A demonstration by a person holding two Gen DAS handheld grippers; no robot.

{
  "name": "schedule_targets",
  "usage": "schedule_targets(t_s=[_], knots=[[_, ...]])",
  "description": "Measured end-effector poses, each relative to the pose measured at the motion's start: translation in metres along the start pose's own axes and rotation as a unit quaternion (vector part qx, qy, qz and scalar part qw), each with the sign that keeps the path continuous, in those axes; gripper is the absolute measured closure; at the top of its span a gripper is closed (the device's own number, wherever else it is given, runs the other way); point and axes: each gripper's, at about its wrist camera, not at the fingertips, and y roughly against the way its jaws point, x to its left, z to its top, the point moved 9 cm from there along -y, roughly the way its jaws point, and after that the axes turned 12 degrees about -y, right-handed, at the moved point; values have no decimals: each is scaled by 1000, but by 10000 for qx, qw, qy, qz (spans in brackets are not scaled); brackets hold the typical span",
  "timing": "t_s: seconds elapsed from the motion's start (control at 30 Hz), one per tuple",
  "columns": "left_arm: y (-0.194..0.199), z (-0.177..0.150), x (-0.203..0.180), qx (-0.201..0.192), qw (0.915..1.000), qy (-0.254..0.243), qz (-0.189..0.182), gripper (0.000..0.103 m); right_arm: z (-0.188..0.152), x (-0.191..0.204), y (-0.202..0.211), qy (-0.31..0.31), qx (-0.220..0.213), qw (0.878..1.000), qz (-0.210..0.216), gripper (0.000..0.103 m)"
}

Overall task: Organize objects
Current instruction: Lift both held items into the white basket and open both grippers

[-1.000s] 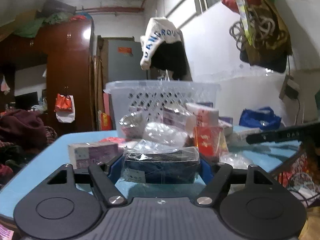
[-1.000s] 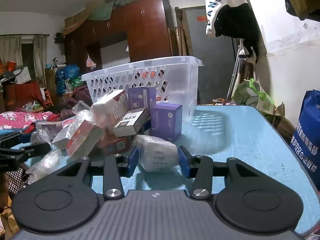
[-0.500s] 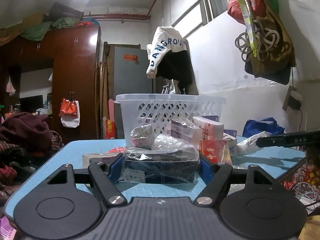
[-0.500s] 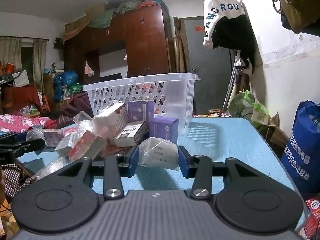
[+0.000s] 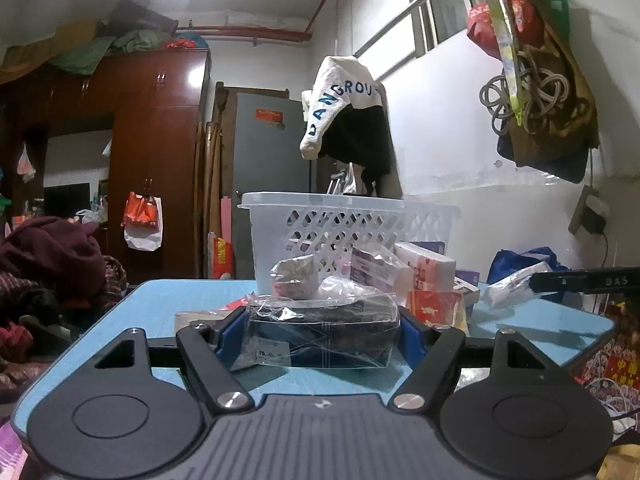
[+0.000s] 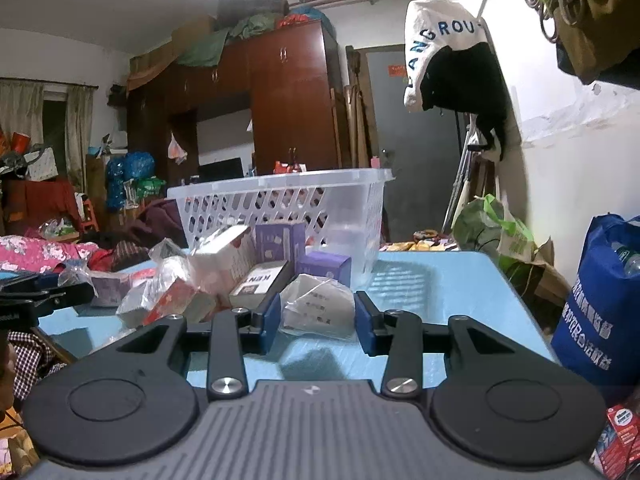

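My left gripper [image 5: 322, 334] is shut on a dark box in clear plastic wrap [image 5: 324, 330] and holds it above the blue table [image 5: 120, 320]. My right gripper [image 6: 316, 316] is shut on a white plastic packet [image 6: 318, 310], lifted off the table [image 6: 440, 288]. A white lattice basket [image 5: 344, 226] stands at the back of the table; it also shows in the right wrist view [image 6: 288, 204]. A pile of boxes and packets [image 6: 224, 272] lies in front of it.
A blue bag [image 6: 600, 300] stands right of the table. A green bag [image 6: 492, 228] sits by the wall. Clothes [image 5: 52, 256] are heaped at the left. The right gripper holding its packet [image 5: 516, 280] shows at the right of the left wrist view.
Both grippers have risen with their loads; the table and basket sit lower in both views. The packet and the wrapped box are lifted off the table.
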Motion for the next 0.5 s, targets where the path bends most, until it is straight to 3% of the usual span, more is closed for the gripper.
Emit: schedule_targets(t_s=[0.23,0.37,0.5], knots=[[2,27,10,-245,9996,141,-22,25,33,12,14,74,-409,9991,82,61],[-21,89,21,-570,9983,95,1,25,85,41,1,374,-696,9965,280,61],[-80,142,34,-308,9994,156,-3,25,135,65,-54,777,-737,9942,133,61]])
